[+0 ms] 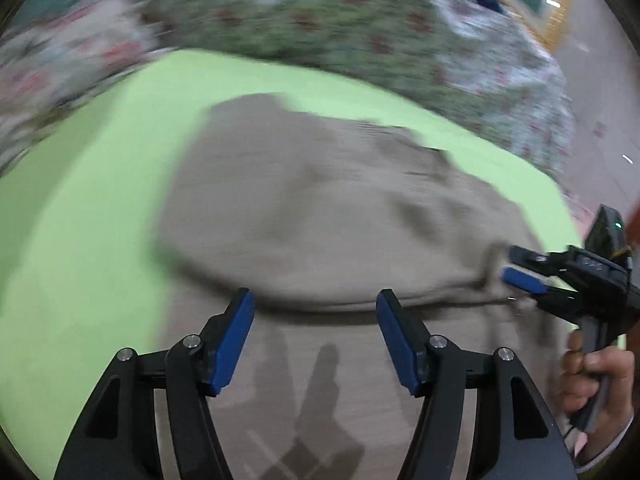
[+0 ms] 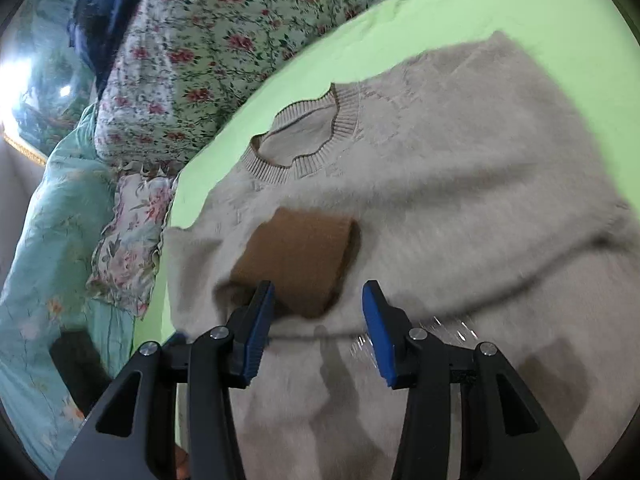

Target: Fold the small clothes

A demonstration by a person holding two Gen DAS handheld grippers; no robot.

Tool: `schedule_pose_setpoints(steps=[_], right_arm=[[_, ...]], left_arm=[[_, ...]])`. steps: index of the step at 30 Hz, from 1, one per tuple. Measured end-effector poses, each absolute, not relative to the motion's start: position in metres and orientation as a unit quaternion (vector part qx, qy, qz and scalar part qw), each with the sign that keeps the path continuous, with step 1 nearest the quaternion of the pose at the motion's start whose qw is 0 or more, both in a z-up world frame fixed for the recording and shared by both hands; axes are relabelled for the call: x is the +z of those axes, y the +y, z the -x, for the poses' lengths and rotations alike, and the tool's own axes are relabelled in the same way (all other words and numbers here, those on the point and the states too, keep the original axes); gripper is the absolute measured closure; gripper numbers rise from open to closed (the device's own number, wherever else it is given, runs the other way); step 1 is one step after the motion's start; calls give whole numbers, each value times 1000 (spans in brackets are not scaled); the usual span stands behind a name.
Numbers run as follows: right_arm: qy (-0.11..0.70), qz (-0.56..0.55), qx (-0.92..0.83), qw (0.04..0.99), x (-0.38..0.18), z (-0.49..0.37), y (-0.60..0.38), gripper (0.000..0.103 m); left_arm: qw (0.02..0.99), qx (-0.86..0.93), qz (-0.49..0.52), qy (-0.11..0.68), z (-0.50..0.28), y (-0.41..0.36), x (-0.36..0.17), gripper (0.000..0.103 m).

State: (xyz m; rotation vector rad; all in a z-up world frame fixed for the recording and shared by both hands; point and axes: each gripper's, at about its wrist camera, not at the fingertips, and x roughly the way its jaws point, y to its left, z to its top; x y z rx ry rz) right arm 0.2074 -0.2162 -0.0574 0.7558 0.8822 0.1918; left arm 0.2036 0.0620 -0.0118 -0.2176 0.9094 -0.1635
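Left wrist view, left gripper [image 1: 316,334] angled down over the beige sweater [image 1: 320,220], jaws apart and empty, right gripper [image 1: 520,270] alongside in a hand [image 1: 596,376], jaws parted, grip unclear

Bed under a lime-green sheet [image 2: 500,4], floral quilt [image 2: 208,48] bunched along its edge toward 11 o'clock, dark blue cloth [image 2: 100,12] on top, teal floral bedding [image 2: 52,248] at 9 o'clock, bright light glare [image 2: 16,76] at far left, pale floor [image 1: 600,92] at 2 o'clock

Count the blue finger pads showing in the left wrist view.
3. Two belong to the left hand-held gripper, low in the picture: one pad left, one right. The third is on the right hand-held gripper at the right edge; its partner may be hidden.
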Motion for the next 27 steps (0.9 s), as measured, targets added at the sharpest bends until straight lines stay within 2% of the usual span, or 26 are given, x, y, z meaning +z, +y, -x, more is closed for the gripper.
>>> schedule_pose_setpoints(steps=[5,6,7,13,17,24,27], right_arm=[[436,-372,107,812,-76,-238,-204,57],[432,-361,105,820,-74,-239,-201,73],[427,-354,100,826,-70,-239,-200,99],[325,-346,93,875,-2,-207,-239,99],[294,-337,66,892,29,-190,-276,99],[334,-327,33,883,7,-181,-294,99],[345,-336,31,876,-8,-179,-294,99]], left_arm=[[875,-5,139,465,-221,118,-29,40],[874,0,142,465,-224,123,-31,40],[874,0,142,465,-229,125,-32,40],[875,-4,112,470,-238,120,-38,40],[877,-4,92,471,-250,103,-38,40],[876,40,98,470,-272,98,-39,43],[875,54,142,460,-267,116,-41,44]])
